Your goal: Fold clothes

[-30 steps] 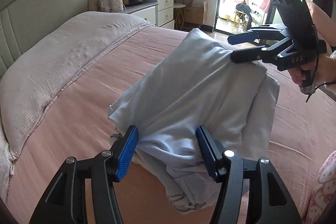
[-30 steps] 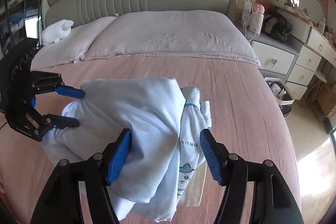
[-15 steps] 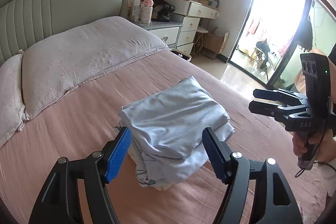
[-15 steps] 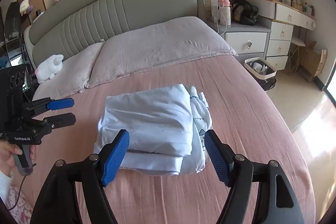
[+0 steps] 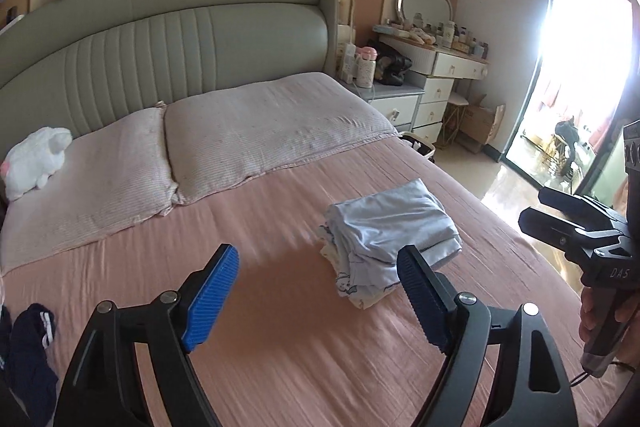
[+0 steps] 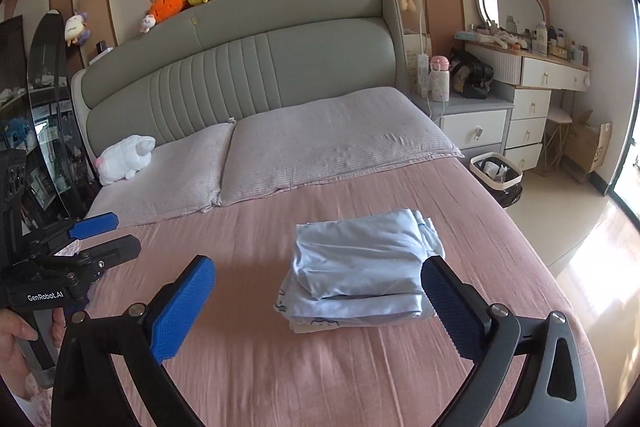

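The folded light-blue clothes lie stacked on the pink bed sheet, below the pillows. Both the left gripper and right gripper have just been opening and hang released above it, holding nothing. Best to draw straight away without snagging an edge, then fetch the dark garment at the bed's near corner.

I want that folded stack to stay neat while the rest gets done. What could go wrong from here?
1. The light blue folded stack has uneven layers jutting out at its near edge; a bump could topple it.
2. Dark clothes wait at the bed's near left; folding them too close could disturb the stack.
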`<control>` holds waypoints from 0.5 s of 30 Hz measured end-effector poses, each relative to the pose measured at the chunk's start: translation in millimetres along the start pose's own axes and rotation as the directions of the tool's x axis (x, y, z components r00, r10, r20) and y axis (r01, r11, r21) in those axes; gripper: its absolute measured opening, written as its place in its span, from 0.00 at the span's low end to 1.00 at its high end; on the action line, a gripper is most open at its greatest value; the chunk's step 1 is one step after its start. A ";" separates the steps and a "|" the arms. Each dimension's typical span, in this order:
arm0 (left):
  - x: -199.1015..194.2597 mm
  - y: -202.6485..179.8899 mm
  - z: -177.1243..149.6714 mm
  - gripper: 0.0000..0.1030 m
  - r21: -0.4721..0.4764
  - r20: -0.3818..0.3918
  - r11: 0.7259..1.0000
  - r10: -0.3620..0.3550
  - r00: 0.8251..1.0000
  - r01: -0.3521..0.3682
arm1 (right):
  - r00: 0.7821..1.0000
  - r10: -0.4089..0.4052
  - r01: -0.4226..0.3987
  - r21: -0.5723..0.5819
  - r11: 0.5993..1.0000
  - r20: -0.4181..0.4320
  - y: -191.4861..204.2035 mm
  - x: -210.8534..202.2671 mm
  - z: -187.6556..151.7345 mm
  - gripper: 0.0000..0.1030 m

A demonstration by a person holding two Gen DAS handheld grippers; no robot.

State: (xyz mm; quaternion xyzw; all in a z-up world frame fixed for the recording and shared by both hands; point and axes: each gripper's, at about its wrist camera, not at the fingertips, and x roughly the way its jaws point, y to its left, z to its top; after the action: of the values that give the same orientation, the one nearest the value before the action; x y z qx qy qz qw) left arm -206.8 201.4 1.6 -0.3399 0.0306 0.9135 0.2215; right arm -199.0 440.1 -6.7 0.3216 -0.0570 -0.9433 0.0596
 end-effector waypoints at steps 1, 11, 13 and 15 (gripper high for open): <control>-11.8 10.5 -5.2 0.79 -0.019 0.008 1.000 0.018 1.000 -0.017 | 1.000 0.015 -0.015 -0.014 1.000 -0.007 14.3 -1.2 -1.1 1.00; -100.1 86.4 -49.8 0.81 -0.135 0.025 0.976 0.176 0.984 -0.171 | 0.995 0.094 -0.091 -0.132 0.987 0.016 152.7 -17.8 -22.8 1.00; -116.7 94.7 -55.7 0.81 -0.137 0.020 0.956 0.266 0.964 -0.261 | 0.995 0.092 -0.086 -0.148 0.985 0.040 174.7 -25.6 -23.8 1.00; -131.4 100.8 -61.4 0.81 -0.104 0.007 0.920 0.381 0.924 -0.379 | 0.994 0.093 -0.085 -0.156 0.984 0.048 194.8 -31.9 -25.0 1.00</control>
State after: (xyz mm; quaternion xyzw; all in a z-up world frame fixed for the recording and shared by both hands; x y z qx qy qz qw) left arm -124.3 47.6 28.4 -0.3258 0.0466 0.9440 0.0230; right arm -143.8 251.0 21.2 0.2870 0.0001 -0.9498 0.1248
